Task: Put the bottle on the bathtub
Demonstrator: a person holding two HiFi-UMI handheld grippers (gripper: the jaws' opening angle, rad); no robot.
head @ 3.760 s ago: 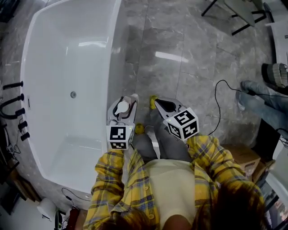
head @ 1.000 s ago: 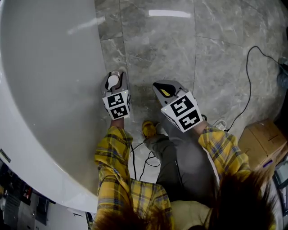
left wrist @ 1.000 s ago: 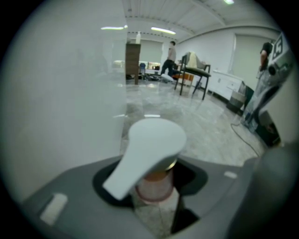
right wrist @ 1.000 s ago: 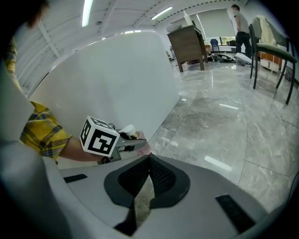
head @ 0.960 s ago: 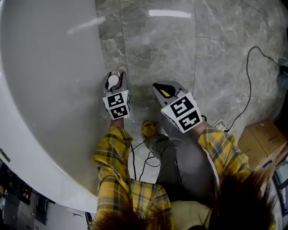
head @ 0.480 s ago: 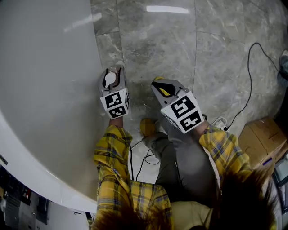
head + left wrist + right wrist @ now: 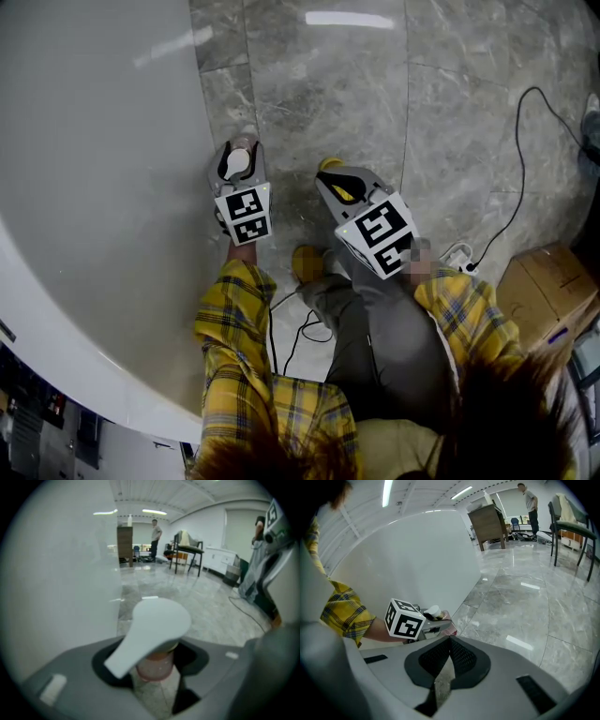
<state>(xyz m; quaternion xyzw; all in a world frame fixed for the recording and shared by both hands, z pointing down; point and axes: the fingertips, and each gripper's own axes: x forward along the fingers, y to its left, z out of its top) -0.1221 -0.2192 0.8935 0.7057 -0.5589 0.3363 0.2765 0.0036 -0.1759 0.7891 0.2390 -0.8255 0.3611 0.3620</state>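
Pointing steeply down just right of the bathtub's outer wall, the left gripper grasps the bottle, its jaws having just eased slightly wider around it. Right of it, the right gripper is clenched and empty. Neither hand has shifted since a second ago.
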